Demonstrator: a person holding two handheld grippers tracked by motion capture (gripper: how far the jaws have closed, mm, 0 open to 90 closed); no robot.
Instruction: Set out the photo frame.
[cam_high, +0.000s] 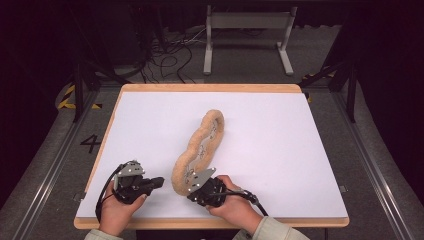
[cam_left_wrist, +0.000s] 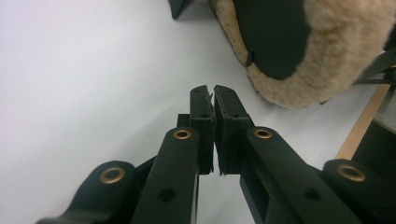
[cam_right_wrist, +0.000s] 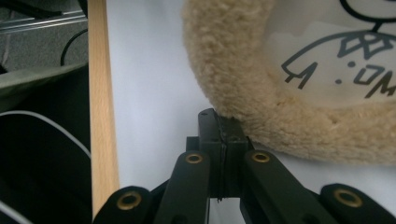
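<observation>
A dark studio floor strewn with cables (cam_high: 167, 55) and a grey metal stand (cam_high: 247, 37) frames a table (cam_high: 150, 130) with a smooth white top and a pale wooden rim. Near its middle lies a long, wavy-edged fleece piece (cam_high: 202, 145), tan and woolly around the border, with a flat cream inner panel printed in thin black line drawings. It runs slantwise from the table's centre down toward the person's side.

The right gripper (cam_high: 197, 186), black with a grey three-cornered plate on top, is held in the person's right hand (cam_high: 235, 202) at the near end of the fleece. In the right gripper view its jaws stand pressed together, their tips touching the fuzzy border of the fleece (cam_right_wrist: 261, 93); whether any pile is pinched between them cannot be told. The wooden rim (cam_right_wrist: 100, 107) runs just beside them.

The left gripper (cam_high: 159, 181), in the left hand (cam_high: 117, 210), rests on bare white surface near the table's front edge, just beside the fleece's near end and apart from it. In the left gripper view its jaws are together with nothing between them, and the fleece (cam_left_wrist: 322, 60) curves past ahead, woolly rim around a dark underside patch.
</observation>
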